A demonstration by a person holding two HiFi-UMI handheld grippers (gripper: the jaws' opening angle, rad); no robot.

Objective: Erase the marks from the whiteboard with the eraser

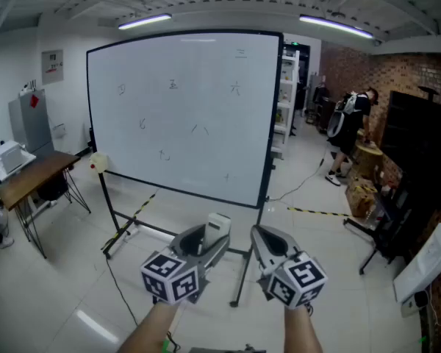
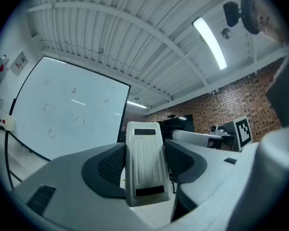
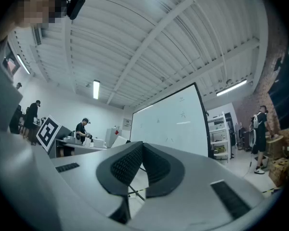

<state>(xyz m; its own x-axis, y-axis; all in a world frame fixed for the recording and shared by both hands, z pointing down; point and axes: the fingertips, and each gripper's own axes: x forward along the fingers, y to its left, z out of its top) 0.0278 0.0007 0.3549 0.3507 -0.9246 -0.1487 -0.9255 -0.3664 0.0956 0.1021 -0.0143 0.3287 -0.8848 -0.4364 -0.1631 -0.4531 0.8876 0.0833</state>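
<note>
**Holding the eraser well short of the board**

Head view: a large white whiteboard with a black frame stands upright on its stand across the room, well apart from both grippers. Small faint dark pen marks are scattered over its face. Low in the frame, the left gripper is clamped on a white ribbed plastic eraser, which sticks up out of the jaws. The right gripper sits just beside it.

Left gripper view: both dark textured pads press the sides of the eraser, which stands upright between them. The whiteboard shows behind at the left, and a red brick wall at the right.

Right gripper view: the right gripper has its jaws brought together, tips touching, with nothing between them. The whiteboard stands well beyond.
</note>
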